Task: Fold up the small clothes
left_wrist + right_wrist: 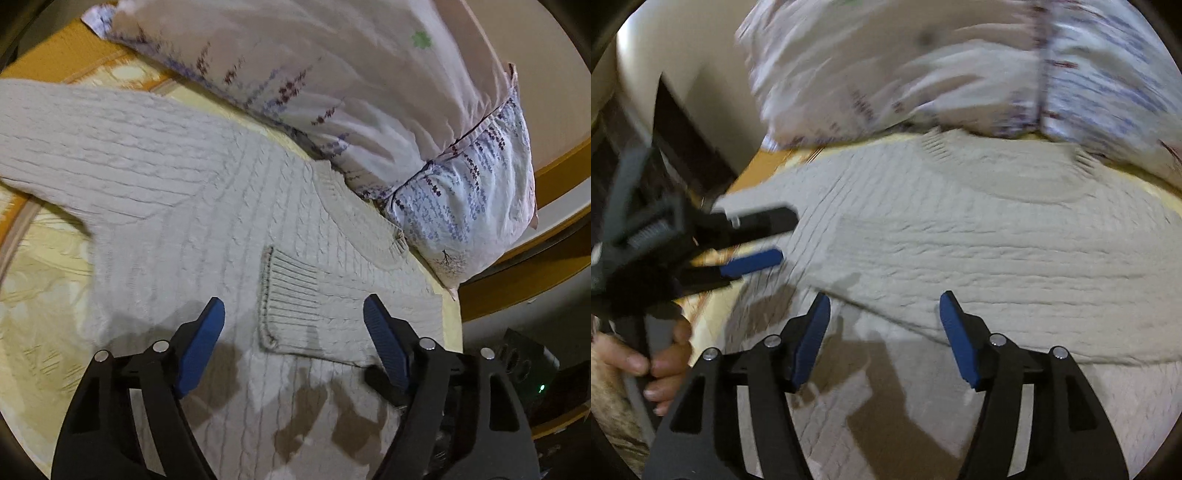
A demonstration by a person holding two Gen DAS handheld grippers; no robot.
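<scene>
We see a bed (44, 280) with a pale yellow patterned cover and an orange border. Directly on it lies a cream cable-knit sweater (177, 206), spread flat, one sleeve folded across the body. A flowered pillow (332, 81) rests beside the sweater's collar.

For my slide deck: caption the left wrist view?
Open left gripper above cream cable-knit sweater, one sleeve cuff folded across it.
</scene>
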